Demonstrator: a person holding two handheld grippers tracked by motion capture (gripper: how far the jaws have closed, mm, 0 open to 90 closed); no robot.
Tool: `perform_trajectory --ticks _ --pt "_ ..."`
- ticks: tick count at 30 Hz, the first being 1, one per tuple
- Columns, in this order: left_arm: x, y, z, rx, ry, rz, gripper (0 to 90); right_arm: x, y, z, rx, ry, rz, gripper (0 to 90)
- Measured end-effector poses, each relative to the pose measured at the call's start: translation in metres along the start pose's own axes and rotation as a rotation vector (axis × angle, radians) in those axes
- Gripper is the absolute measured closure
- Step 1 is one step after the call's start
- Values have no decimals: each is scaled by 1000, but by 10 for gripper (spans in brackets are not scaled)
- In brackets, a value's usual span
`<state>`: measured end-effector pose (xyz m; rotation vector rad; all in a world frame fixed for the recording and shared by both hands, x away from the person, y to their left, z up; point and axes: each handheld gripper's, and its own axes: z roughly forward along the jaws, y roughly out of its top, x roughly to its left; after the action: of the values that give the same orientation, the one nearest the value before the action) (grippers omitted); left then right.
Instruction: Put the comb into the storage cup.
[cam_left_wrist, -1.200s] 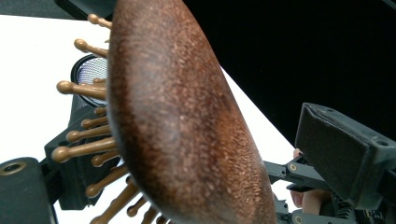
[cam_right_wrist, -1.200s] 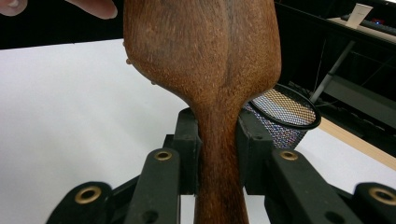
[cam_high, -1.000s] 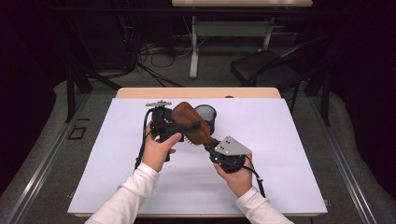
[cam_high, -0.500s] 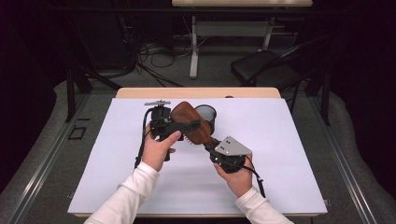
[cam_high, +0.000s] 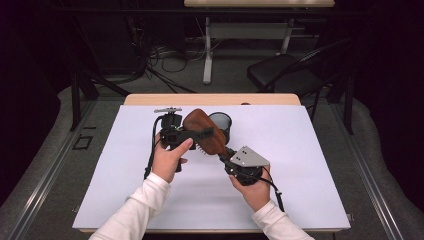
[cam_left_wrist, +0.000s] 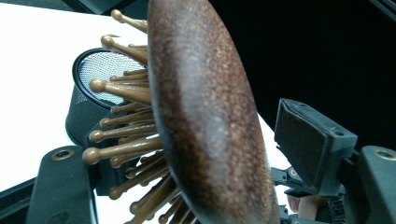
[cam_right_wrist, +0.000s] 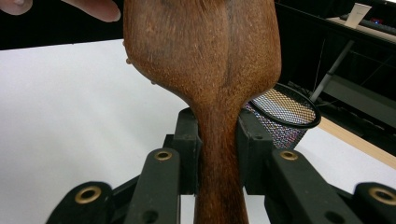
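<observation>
The right hand-held gripper (cam_high: 226, 150) is clamping the wooden hairbrush (cam_high: 202, 132) by its handle, while the left hand-held gripper's (cam_high: 197, 134) jaws are closing around its head (pads not yet pressing), above the mesh cup (cam_high: 221, 124).

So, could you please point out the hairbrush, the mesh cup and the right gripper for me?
hairbrush (cam_high: 204, 131): high view, wooden back of its head.
mesh cup (cam_right_wrist: 285, 109): right gripper view, mesh inside the rim.
right gripper (cam_right_wrist: 218, 140): right gripper view, midway between its fingers, at the brush handle.

Dark room, black chair (cam_high: 280, 72), cables (cam_high: 155, 60)
</observation>
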<state>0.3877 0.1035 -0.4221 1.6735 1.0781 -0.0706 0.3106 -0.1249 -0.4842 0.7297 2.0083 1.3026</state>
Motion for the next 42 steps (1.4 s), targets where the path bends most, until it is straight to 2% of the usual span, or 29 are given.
perform_trajectory --ticks 2,5,14,35,37,42 --pt "0 0 0 -2 13 2 292 0 0 0 -3 -3 2 726" --pt "2 -1 -1 -2 2 -9 327 0 -1 0 -5 -4 5 726" --pt "2 0 -1 7 -5 -9 336 1 -1 0 -5 -5 3 726" --pt "6 0 -3 18 -23 -59 381 1 -6 3 -3 4 12 728" --pt "7 -2 -4 -1 -41 -89 402 1 -7 4 -5 4 11 728" --pt "8 -3 -4 -3 -46 -135 420 2 -7 4 -3 4 8 728"
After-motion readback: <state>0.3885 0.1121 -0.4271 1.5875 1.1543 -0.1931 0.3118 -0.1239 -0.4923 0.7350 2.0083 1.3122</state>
